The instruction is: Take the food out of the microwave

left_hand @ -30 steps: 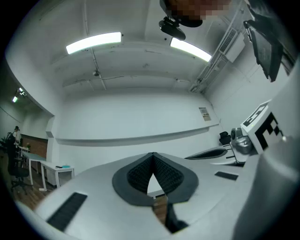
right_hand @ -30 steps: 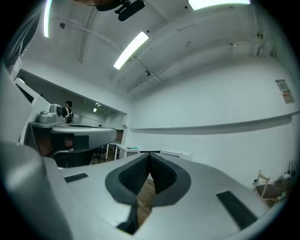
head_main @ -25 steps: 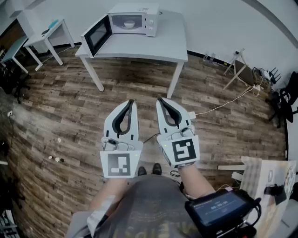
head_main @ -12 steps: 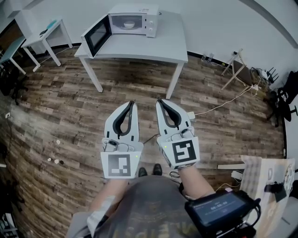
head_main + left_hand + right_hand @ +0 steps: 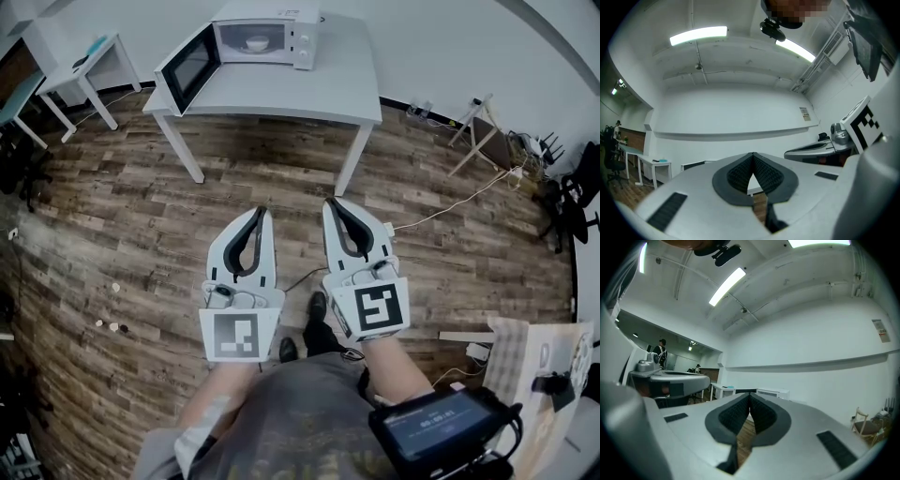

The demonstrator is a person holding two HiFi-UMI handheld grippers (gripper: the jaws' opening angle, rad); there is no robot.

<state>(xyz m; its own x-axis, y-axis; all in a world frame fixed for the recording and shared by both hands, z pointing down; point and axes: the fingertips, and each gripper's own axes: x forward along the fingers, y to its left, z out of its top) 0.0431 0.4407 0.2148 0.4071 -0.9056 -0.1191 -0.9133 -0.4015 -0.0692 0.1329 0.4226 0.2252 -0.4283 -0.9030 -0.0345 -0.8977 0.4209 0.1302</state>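
A white microwave (image 5: 267,36) stands on a white table (image 5: 281,94) at the top of the head view, its door (image 5: 187,67) swung open to the left. Inside it sits a white bowl (image 5: 256,43). My left gripper (image 5: 263,212) and right gripper (image 5: 328,202) are held side by side well short of the table, over the wooden floor, both pointing toward it. Each is shut with nothing between its pads. In the left gripper view the left gripper's tips (image 5: 753,154) meet; in the right gripper view the right gripper's tips (image 5: 750,395) meet.
A small white side table (image 5: 89,70) stands left of the microwave table. Cables (image 5: 450,206) and a folding stand (image 5: 473,127) lie by the wall at right. A dark chair (image 5: 577,192) is at the far right. Small bits (image 5: 111,323) lie on the floor at left.
The table and microwave have shifted up in the head view. One of the person's feet has come forward between the grippers. Both grippers stay shut and side by side.
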